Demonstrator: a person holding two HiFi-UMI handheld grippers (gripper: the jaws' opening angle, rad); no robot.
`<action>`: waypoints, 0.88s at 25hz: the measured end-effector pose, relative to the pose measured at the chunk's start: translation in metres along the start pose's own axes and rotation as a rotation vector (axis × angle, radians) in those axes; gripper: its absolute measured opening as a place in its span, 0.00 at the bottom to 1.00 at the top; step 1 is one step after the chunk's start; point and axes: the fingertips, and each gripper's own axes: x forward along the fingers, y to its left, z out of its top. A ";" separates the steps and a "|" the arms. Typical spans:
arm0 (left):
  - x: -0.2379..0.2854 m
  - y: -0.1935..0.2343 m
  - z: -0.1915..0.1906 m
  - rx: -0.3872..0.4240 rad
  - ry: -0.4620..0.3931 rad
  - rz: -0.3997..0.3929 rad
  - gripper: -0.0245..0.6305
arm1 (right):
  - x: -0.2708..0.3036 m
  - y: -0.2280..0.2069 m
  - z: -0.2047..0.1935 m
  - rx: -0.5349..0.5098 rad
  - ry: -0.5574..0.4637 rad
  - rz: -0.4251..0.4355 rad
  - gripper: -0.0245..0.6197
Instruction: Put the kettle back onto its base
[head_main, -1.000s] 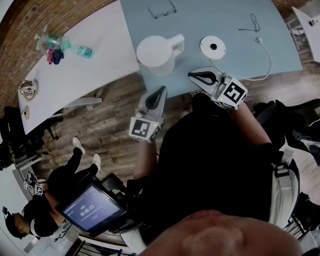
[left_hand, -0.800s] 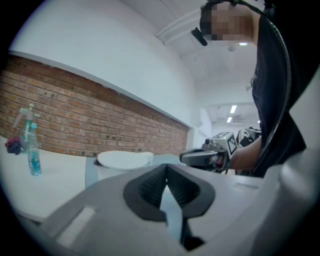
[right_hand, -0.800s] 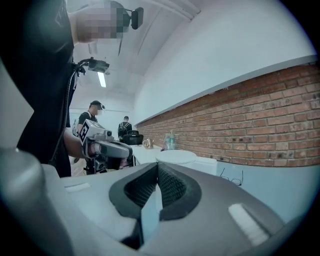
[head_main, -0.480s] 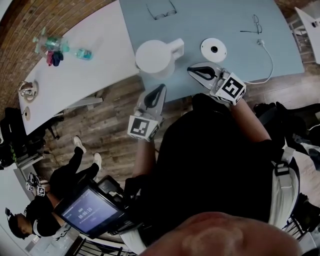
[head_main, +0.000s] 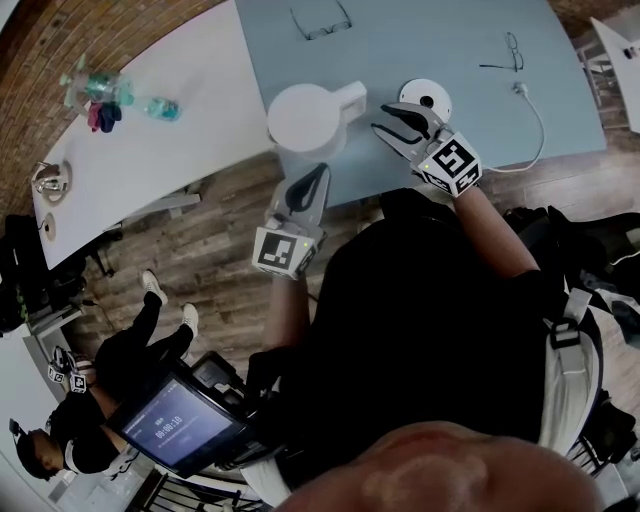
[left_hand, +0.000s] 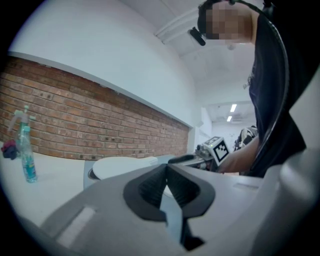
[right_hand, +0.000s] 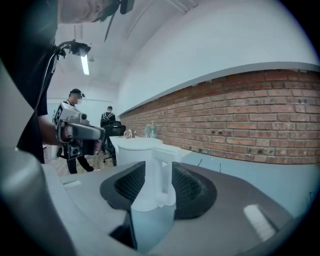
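My right gripper jaws have just been opening, kettle handle lined up between them (untouched); left gripper jaws closed together, empty.

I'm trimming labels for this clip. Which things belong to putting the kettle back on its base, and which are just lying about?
For the job:
kettle
base, with its cord

Lying about:
glasses
second glasses
bottles on the other table
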 end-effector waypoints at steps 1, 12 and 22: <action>0.000 0.000 0.000 -0.002 0.002 0.001 0.04 | 0.004 -0.004 -0.003 -0.001 0.012 -0.014 0.30; -0.020 0.002 -0.007 -0.036 0.056 0.068 0.04 | 0.053 -0.032 -0.040 -0.012 0.117 -0.098 0.38; -0.043 -0.002 0.001 -0.047 0.094 0.146 0.04 | 0.084 -0.051 -0.047 -0.011 0.119 -0.146 0.33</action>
